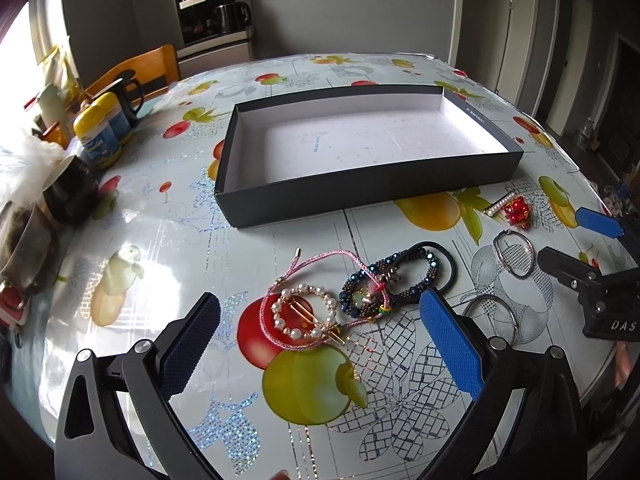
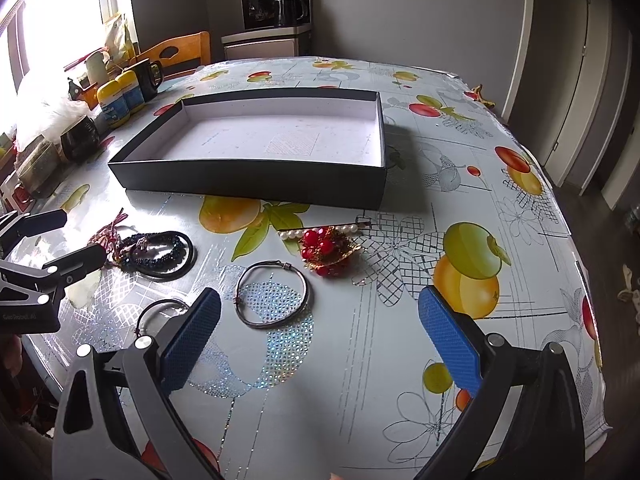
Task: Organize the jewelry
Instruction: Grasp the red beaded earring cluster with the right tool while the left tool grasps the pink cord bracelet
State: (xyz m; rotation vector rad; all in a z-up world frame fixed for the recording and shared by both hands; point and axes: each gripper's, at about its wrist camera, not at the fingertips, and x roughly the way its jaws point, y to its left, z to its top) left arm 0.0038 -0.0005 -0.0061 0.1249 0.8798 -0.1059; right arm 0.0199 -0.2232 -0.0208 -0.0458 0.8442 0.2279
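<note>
Both grippers wide apart, holding nothing: left gripper (image 1: 320, 340) hovers over the pearl hair clip (image 1: 305, 312) tangled with a pink cord (image 1: 320, 258) and dark bead bracelets (image 1: 394, 280); right gripper (image 2: 320, 336) near the wire bangle (image 2: 273, 294). Red bead brooch (image 2: 326, 250) beside it. Black box (image 1: 360, 184) sits behind all jewelry on the table (image 1: 160, 280)

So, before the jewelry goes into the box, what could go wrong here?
1. The pink cord is threaded through the pearl hair clip and the beaded bracelet; lifting one may drag the others.
2. The thin metal bangle lies flat on the glossy tablecloth, so the right gripper fingers may slip off it.
3. The black box looks light; a bump could shift it.
</note>
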